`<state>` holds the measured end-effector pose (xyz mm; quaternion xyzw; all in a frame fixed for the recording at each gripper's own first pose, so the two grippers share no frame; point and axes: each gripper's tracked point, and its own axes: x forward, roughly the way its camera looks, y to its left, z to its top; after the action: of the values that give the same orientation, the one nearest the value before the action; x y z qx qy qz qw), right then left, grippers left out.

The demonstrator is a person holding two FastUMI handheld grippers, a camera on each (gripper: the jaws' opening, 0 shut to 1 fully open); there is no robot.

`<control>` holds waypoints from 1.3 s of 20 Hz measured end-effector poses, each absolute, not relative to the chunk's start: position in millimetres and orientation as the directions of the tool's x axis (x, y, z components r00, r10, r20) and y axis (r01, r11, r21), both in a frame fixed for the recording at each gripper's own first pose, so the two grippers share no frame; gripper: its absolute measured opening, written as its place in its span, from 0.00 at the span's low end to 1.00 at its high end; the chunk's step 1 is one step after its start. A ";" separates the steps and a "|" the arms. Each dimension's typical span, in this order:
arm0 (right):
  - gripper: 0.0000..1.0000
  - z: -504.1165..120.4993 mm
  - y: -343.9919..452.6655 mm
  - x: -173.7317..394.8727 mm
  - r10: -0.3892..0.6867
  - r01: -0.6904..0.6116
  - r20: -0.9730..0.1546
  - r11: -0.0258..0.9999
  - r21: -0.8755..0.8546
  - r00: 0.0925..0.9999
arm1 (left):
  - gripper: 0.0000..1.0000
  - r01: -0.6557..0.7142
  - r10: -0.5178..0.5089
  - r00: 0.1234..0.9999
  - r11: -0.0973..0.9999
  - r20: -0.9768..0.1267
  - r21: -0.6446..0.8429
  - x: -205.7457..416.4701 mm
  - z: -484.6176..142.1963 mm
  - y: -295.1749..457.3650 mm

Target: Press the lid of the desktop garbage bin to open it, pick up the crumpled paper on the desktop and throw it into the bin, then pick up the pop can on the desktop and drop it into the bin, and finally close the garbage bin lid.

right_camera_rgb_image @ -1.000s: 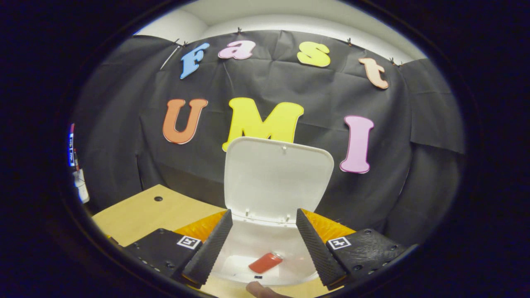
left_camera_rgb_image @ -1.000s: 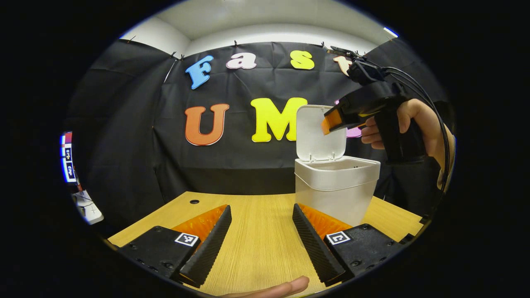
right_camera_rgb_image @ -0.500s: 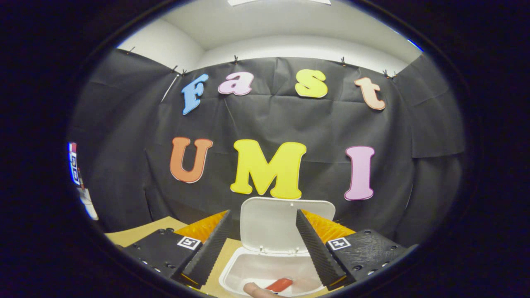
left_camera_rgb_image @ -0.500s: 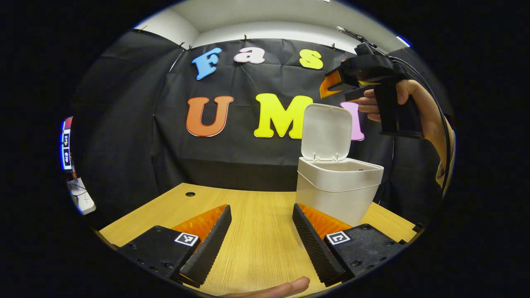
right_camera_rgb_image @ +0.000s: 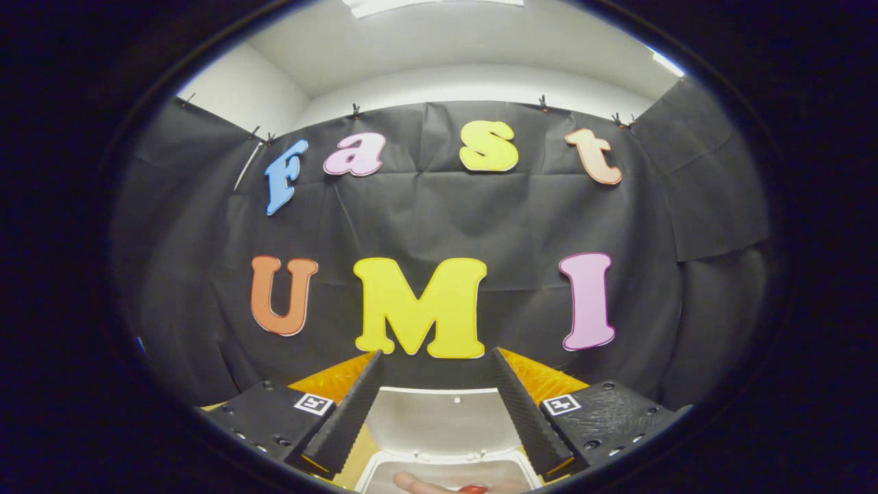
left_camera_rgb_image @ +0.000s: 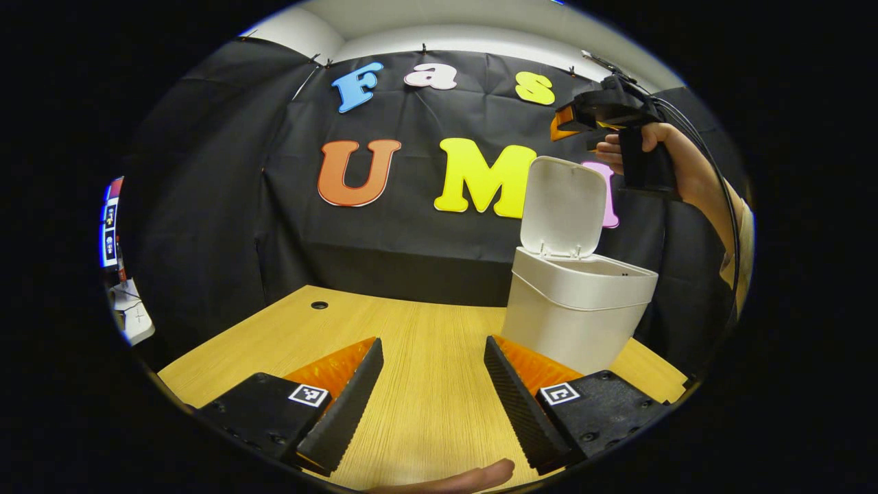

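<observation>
The white bin (left_camera_rgb_image: 579,322) stands on the right part of the wooden table (left_camera_rgb_image: 411,343), its lid (left_camera_rgb_image: 566,206) hinged upright. Inside the bin mouth (right_camera_rgb_image: 439,475) a sliver of the red pop can (right_camera_rgb_image: 473,489) shows at the lower edge of the right gripper view, below the raised lid (right_camera_rgb_image: 439,422). My right gripper (left_camera_rgb_image: 561,125), held in a hand (left_camera_rgb_image: 675,165), hovers high above the lid's top right; its fingers stand open (right_camera_rgb_image: 435,412) with nothing between them. My left gripper (left_camera_rgb_image: 432,405) is open low over the table, left of the bin.
A small round hole (left_camera_rgb_image: 319,304) sits in the table's far left part. A white device (left_camera_rgb_image: 134,322) lies beyond the left table edge. A fingertip (left_camera_rgb_image: 473,475) shows below my left fingers. The black cloth wall stands close behind the bin.
The right gripper has risen well above the bin and tilted up, so the bin and can slid toward the bottom of its view. The left gripper shifted slightly left, still open.
</observation>
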<state>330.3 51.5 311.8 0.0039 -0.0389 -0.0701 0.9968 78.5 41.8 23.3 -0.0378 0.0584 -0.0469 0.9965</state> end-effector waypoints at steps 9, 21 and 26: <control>0.96 277.0 33.1 327.6 -0.136 0.138 -0.054 0.989 0.044 0.989 | 0.94 0.116 -0.119 0.987 0.993 -0.106 -0.039 79.0 20.8 33.3; 0.95 173.0 44.6 268.5 -0.078 0.099 -0.367 0.994 0.037 0.927 | 0.94 0.068 -0.068 0.995 0.998 -0.067 -0.003 76.1 29.1 49.2; 0.99 111.1 43.6 258.8 -0.046 0.071 -0.501 0.997 0.031 0.864 | 0.94 0.079 -0.079 0.994 0.997 -0.075 0.003 76.8 25.9 42.6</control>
<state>258.8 43.6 111.1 0.0243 0.2587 -0.0301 0.9652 76.8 42.6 25.9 0.0027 0.0373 -0.0395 0.9985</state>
